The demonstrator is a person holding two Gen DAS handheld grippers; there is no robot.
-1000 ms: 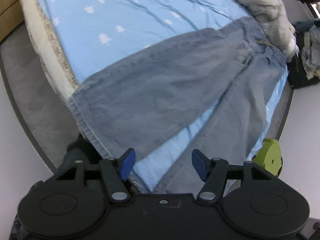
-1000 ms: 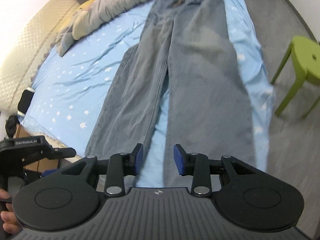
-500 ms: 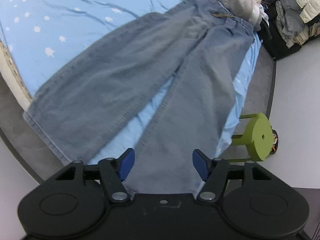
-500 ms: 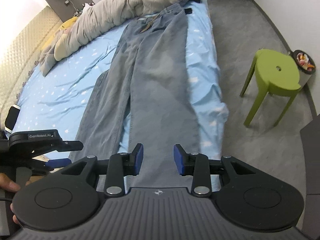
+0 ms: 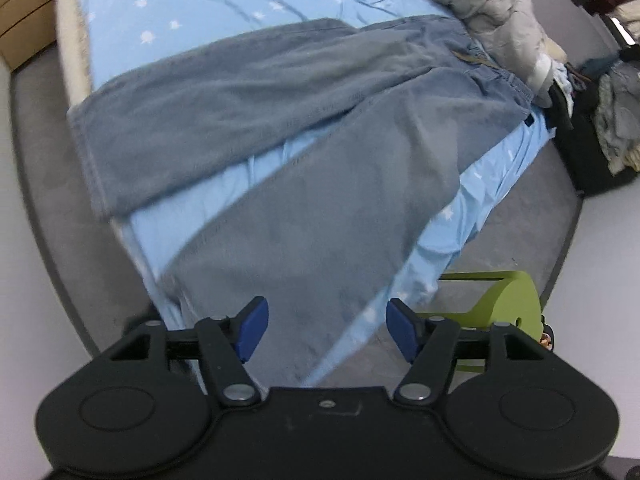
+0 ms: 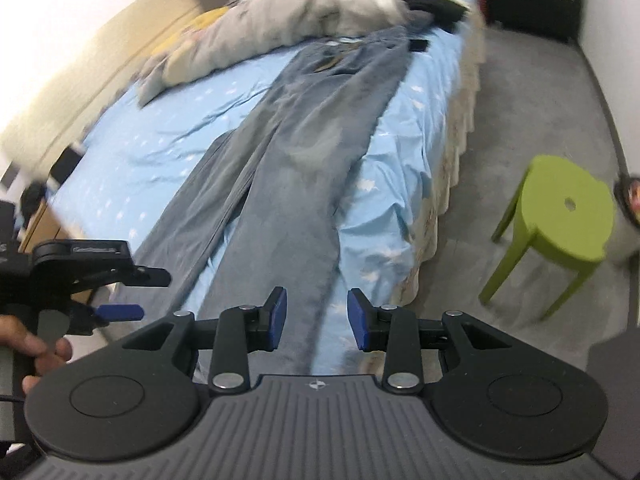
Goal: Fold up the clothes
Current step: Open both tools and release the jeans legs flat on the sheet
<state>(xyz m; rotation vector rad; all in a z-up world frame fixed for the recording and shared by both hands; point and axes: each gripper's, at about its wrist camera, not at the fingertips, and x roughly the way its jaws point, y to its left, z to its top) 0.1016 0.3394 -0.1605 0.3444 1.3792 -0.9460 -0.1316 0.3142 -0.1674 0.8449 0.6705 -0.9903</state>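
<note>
Denim jeans (image 5: 320, 184) flat on starred sheet (image 5: 224, 4), both tongs (image 5: 327, 330) (image 6: 316, 320) agape, empty.

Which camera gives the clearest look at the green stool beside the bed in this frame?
The right wrist view. It shows the green stool nearly whole: round seat with its centre hole and legs standing on the grey floor, clear of the bed. In the left wrist view the stool is mostly hidden behind the left gripper.

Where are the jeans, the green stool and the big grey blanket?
jeans (image 6: 304, 148): right wrist view, on the thigh of one leg.
green stool (image 6: 568, 208): right wrist view, on its seat.
grey blanket (image 6: 304, 20): right wrist view, on its bunched middle.
</note>
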